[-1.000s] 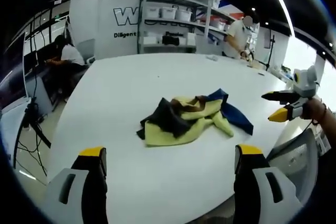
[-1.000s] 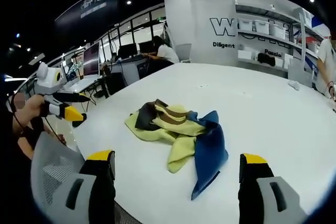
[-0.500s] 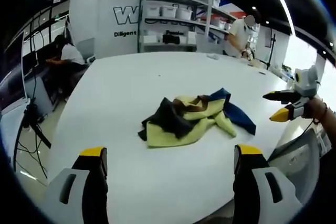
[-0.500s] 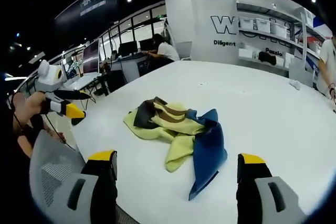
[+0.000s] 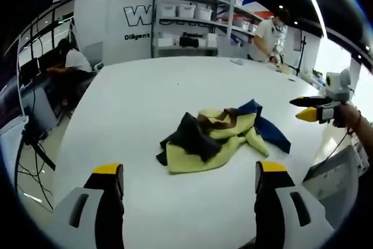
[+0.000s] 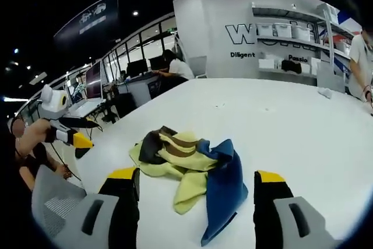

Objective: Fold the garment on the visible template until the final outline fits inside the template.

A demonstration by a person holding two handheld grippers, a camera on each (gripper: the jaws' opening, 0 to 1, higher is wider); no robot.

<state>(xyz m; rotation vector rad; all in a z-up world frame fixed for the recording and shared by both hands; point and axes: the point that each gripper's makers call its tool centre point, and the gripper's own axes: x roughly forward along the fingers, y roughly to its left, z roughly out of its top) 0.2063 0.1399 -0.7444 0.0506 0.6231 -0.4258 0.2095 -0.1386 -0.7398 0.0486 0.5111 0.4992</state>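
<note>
A crumpled garment (image 5: pixel 218 139) in pale yellow, dark blue and black with brown trim lies bunched on the wide white desk (image 5: pixel 140 91), near the desk's near edge and just ahead of both of your tools. In the left gripper view, your left hand-held gripper (image 5: pixel 187 190) has its jaws spread wide at 6 o'clock, empty, with the garment just beyond them toward 12 o'clock. Your right hand-held gripper (image 5: pixel 309 109) shows at 3 o'clock in that view, its yellow-tipped jaws parted and holding nothing. In the right gripper view the garment (image 6: pixel 192 167) sits between and just above the wide-open jaws, its blue flap hanging toward 5 o'clock. Compared with a second ago, the garment looms closer to the jaws in both views while its heap keeps the same shape: you have brought both tools in, and the cloth itself has not been touched. No template outline is visible on the desk. Judging from this, folding has not begun; the cloth first needs spreading flat.
</note>
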